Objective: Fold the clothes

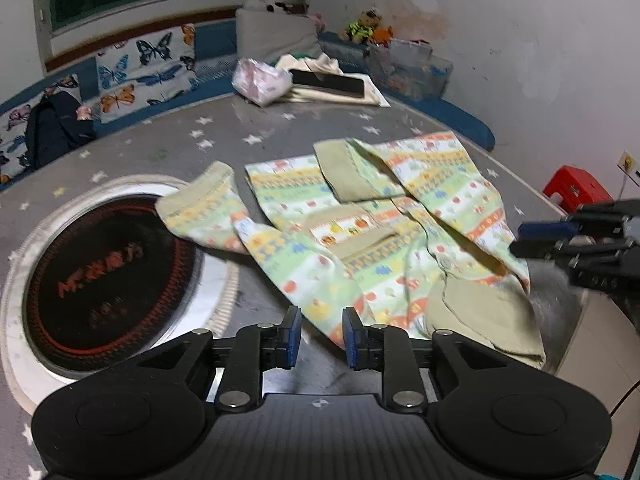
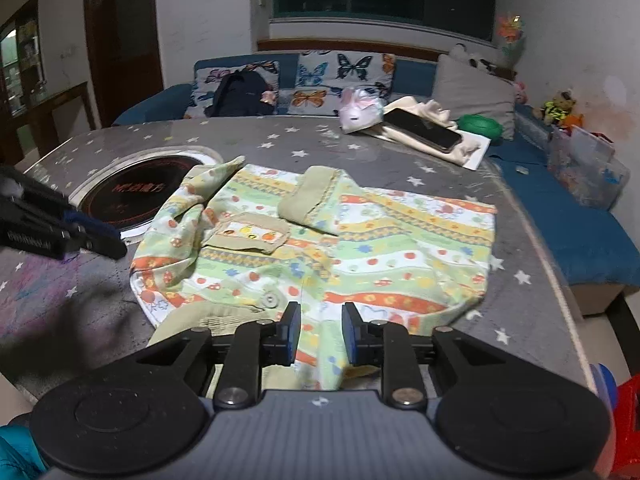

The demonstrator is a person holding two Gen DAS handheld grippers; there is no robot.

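Note:
A small striped children's shirt (image 1: 360, 240) with khaki cuffs and collar lies partly folded on the grey star-patterned table (image 1: 240, 128). One sleeve is folded across its body; the other sleeve (image 1: 204, 208) trails over the round hob. It also shows in the right wrist view (image 2: 360, 240). My left gripper (image 1: 322, 336) is open and empty at the shirt's near hem. My right gripper (image 2: 322, 334) is open above the shirt's near edge, with cloth below its jaws; it also shows at the right of the left wrist view (image 1: 536, 238).
A round black induction hob (image 1: 108, 276) is set into the table. A phone (image 1: 328, 82) on cream cloth and a pink bag (image 1: 260, 80) lie at the far edge. A blue sofa with butterfly cushions (image 2: 332, 76) stands behind. A red stool (image 1: 576, 190) stands at the right.

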